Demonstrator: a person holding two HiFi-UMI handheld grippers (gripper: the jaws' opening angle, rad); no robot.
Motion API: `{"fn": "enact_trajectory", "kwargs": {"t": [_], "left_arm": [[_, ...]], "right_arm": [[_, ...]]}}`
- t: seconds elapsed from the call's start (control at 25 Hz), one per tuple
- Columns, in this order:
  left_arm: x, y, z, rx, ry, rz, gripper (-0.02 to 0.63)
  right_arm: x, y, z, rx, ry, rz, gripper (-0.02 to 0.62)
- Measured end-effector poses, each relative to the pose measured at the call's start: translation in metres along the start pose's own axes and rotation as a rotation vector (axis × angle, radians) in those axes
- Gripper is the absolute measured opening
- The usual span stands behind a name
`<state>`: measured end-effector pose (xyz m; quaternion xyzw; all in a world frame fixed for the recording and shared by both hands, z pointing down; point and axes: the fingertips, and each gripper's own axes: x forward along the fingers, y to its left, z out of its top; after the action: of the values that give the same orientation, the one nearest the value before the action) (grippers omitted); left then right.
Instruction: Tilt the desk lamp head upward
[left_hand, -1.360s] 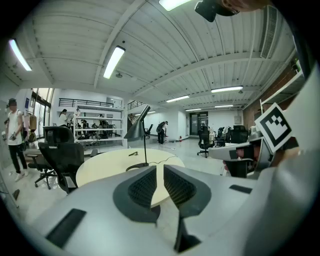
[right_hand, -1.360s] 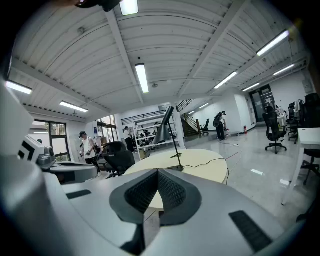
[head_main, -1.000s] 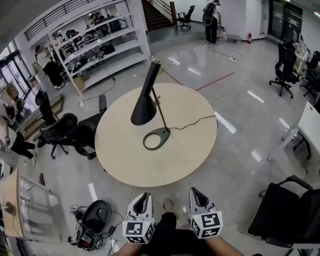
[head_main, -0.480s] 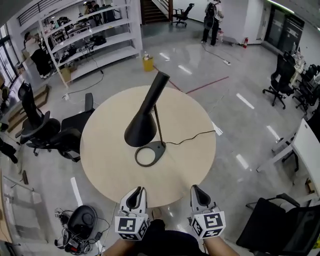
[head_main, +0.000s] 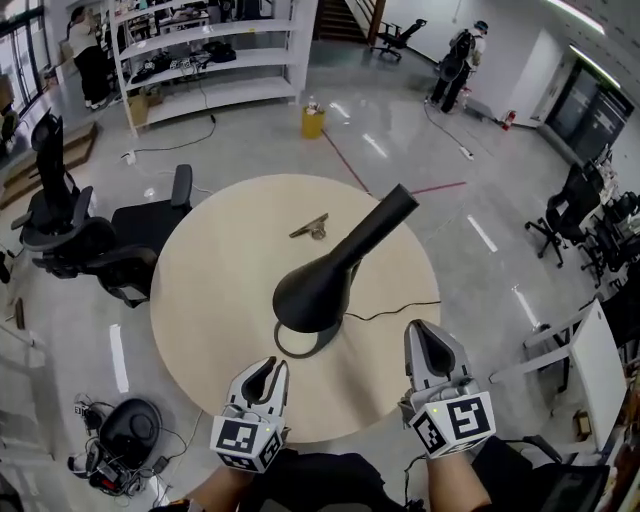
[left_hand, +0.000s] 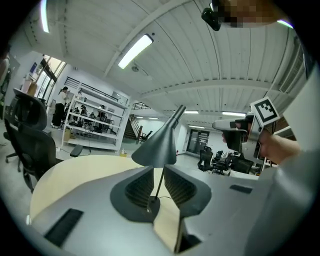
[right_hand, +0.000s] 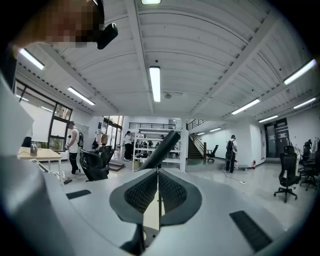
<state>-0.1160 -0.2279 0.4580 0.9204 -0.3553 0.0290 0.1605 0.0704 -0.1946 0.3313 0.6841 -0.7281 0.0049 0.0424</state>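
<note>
**A:** While both grippers hang over the near edge of the round table, where's the desk lamp at?

**B:** Its base sits a bit in from that near edge, with the shade low and the neck slanting up toward the far right edge. The left gripper has its jaws slightly apart with nothing in them. The right gripper looks pinched together at the tips, empty too. Neither touches the lamp. Oh, and a small metal piece lies nearer the far edge.
</note>
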Motion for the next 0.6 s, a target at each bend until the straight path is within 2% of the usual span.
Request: {"fn": "enact_trajectory", "kwargs": {"t": [0.24, 0.36, 0.6], "left_arm": [[0.012, 0.018, 0.017, -0.001, -0.023, 0.063, 0.124], [0.017, 0.018, 0.023, -0.027, -0.044, 0.106, 0.141], [0.03, 0.011, 0.025, -0.18, -0.101, 0.194, 0.178]], "right_arm": [[0.042, -0.008, 0.05, -0.047, -0.088, 0.073, 0.015], [0.055, -0.019, 0.074, -0.065, -0.139, 0.13, 0.015], [0.091, -0.042, 0.12, -0.149, -0.22, 0.265, 0.017]]}}
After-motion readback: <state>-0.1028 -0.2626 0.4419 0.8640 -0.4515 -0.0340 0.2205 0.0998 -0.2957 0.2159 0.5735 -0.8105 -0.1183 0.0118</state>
